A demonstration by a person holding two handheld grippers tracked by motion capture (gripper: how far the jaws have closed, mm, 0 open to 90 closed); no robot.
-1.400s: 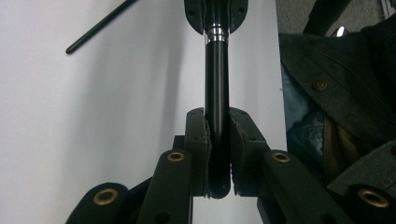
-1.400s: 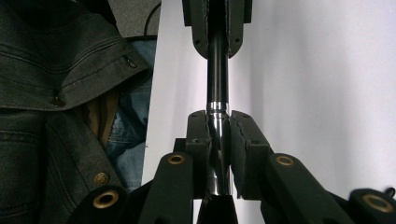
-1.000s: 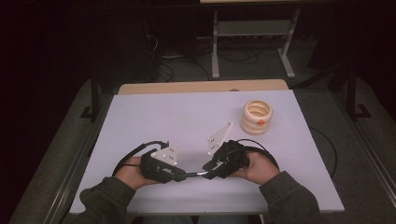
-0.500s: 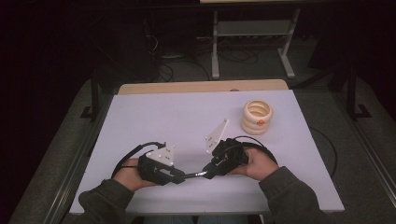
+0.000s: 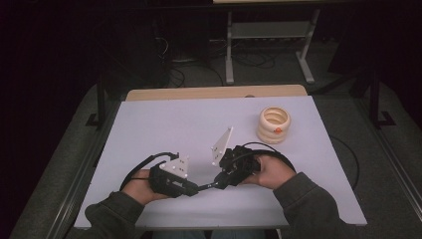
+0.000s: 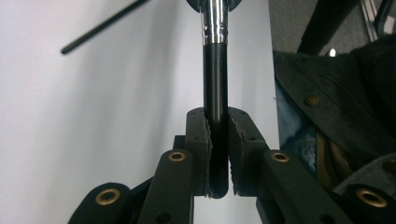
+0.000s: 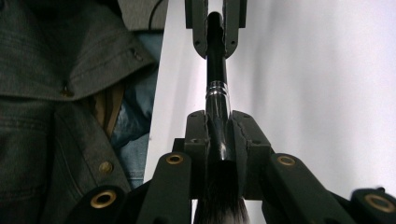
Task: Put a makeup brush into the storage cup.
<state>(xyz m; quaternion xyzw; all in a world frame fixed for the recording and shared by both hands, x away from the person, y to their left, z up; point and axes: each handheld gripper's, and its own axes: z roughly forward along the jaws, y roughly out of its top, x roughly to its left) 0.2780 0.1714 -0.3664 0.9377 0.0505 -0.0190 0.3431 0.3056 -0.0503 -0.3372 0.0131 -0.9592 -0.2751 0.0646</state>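
A black-handled brush (image 5: 208, 186) with a silver collar spans the gap between my two grippers near the table's front edge. My left gripper (image 5: 195, 189) is shut on the handle's end (image 6: 215, 93). Its jaws have just been closing on the handle, pads pressed to both sides. My right gripper (image 5: 219, 182) is shut on the brush (image 7: 217, 95) at the collar, and its jaws closed in over the last second. The dark bristles (image 7: 219, 207) sit low between the right jaws. The left gripper (image 7: 215, 28) faces it at the handle's far end.
A cream ribbed ring stack (image 5: 273, 124) with an orange mark stands at the right back of the white table (image 5: 174, 124). A black cable (image 6: 102, 25) lies across the table. The person's dark jacket (image 6: 336, 102) is close behind the front edge.
The right gripper has tilted so its grey plate stands a little higher. Both hands stay near the front edge with the brush between them.
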